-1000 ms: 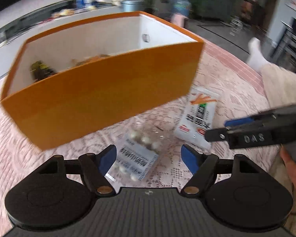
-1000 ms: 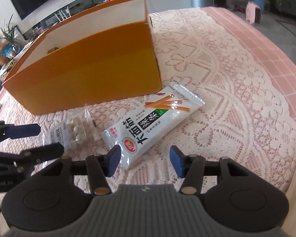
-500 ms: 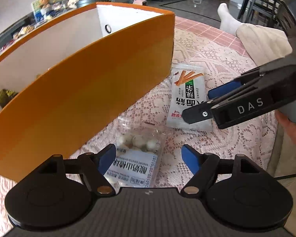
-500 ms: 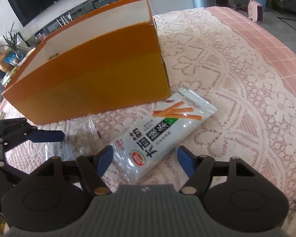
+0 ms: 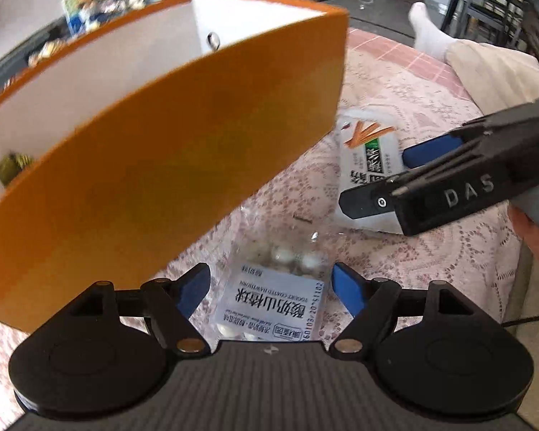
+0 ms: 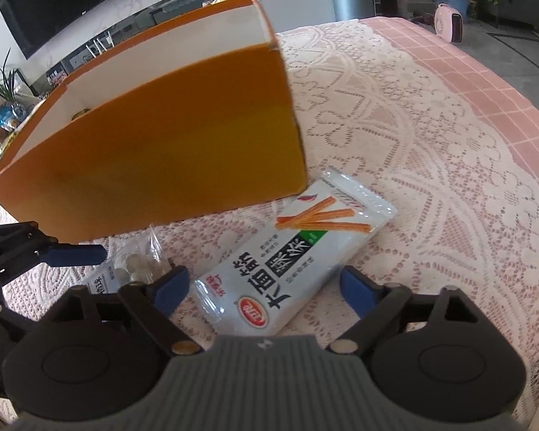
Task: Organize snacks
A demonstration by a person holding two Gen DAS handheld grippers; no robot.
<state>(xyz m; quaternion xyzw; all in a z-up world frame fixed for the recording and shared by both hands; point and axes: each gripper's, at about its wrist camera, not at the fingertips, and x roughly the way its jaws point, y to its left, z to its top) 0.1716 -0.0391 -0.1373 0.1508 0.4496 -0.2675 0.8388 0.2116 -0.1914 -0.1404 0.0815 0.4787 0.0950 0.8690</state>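
On the lace-covered counter (image 6: 431,151) stands the biggest thing, an orange box (image 6: 169,165) with white inner walls, open at the top, with something small and dark lying in its far corner; I cannot tell what. Just beside its near wall, at about four o'clock from it, lies a long white snack packet (image 6: 298,265) printed with orange sticks. It looks light, flat and slick, a foil pouch that will crinkle and slide, so I would take it across the short width near the middle, not at a sealed end. The right tongs (image 6: 266,287) are spread wide on either side of its near end, not touching it.

At about seven o'clock from the box lies the smaller thing, a clear bag of white balls (image 5: 280,287) with a paper label. It is soft, loose and shifty, and the balls may crush; best pinched across the labelled part. The left tongs (image 5: 269,291) stand wide around it, holding nothing yet.
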